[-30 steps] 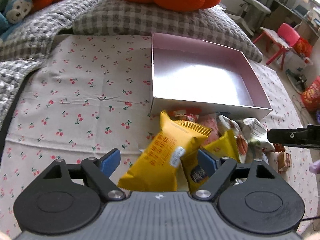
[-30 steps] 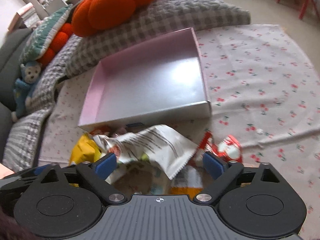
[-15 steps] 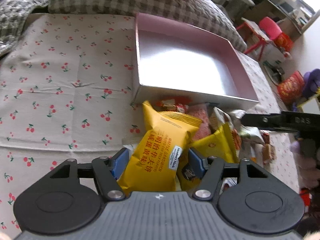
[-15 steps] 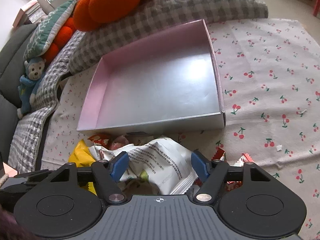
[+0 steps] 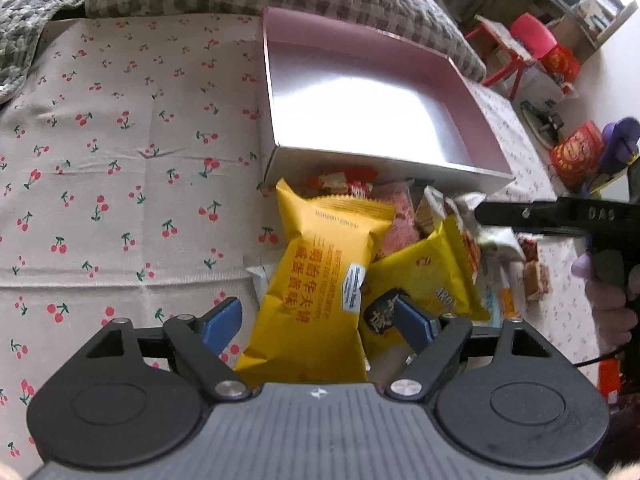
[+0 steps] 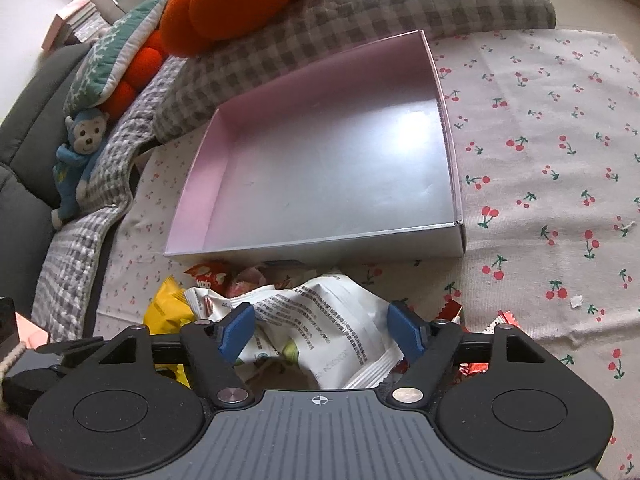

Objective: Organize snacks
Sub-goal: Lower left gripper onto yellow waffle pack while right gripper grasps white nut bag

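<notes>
Plainly, both grippers were poised over the snack pile that lay on the cherry-print cloth (image 5: 120,128), just near of the empty pink box (image 6: 192,184). The left gripper (image 5: 320,318) straddled the large yellow packet (image 5: 324,280); its jaws had just been opening again and stood wide, the blue pads apart from the wrapper's sides, so nothing was yet gripped. The right gripper (image 6: 320,330) straddled the white packet (image 6: 332,328) in the same way, its jaws likewise just opening and wide, with gaps at both pads.

To do the pick well, each hand should probably settle lower so the pads meet the packet's body rather than its crimped edge, then close across the narrow width without catching a neighbour, the smaller yellow packet (image 5: 424,276) touching on the right especially.

That large yellow packet lay with its long axis running near to far, leaning a little left at the far end, its serrated seal pointing toward the box. The white packet lay crumpled, roughly crosswise, printed side up.
</notes>
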Demonstrator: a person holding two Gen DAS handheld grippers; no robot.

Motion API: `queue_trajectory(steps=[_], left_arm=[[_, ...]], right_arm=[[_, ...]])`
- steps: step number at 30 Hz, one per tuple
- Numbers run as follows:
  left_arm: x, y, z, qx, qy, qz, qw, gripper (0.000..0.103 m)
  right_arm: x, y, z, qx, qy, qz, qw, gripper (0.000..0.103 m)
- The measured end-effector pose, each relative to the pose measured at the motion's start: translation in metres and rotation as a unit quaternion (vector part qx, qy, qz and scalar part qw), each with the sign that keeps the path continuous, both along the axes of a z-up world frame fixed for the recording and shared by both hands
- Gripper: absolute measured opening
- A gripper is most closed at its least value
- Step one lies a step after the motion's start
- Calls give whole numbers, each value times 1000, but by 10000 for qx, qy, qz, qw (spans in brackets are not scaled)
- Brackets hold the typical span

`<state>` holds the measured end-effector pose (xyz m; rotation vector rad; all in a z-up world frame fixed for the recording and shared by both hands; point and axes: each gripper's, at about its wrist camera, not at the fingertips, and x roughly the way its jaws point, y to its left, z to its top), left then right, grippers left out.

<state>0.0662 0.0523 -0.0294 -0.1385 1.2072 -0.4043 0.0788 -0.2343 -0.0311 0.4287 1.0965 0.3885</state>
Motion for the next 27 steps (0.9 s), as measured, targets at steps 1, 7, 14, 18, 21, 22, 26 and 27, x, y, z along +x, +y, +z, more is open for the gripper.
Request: queue_trajectory(steps=[1,7,14,18,21,22,26,27], left_arm=[[-1,-2,-2,67,5,-24,10000,72],[0,-4,-11,323,114,64,9994,59],[-1,3,-11,115,136,440,9989,53],[-5,13,-9,-86,134,696,9974,46],[-10,17,-6,-64,0,794,9968,42],[-12,18,-4,-63,-31,828,9965,40],[-14,19,3,-161,-105,953,9953,39],[-14,20,4,-192,-123,975,9950,39]], right_arm=[[0,0,-1,13,-15,3,10000,78],[-1,2,-8,8,-101,124,9999,84],[-4,11,-7,-200,-306,118,9993,75],[-8,13,-3,-210,-440,93,9988,57],[-12,18,1,-322,-475,8,9983,53],[-12,19,2,-359,-483,-25,9982,50],[-14,16,5,-271,-401,-193,9986,44],[-14,14,6,-232,-389,-228,9987,41]])
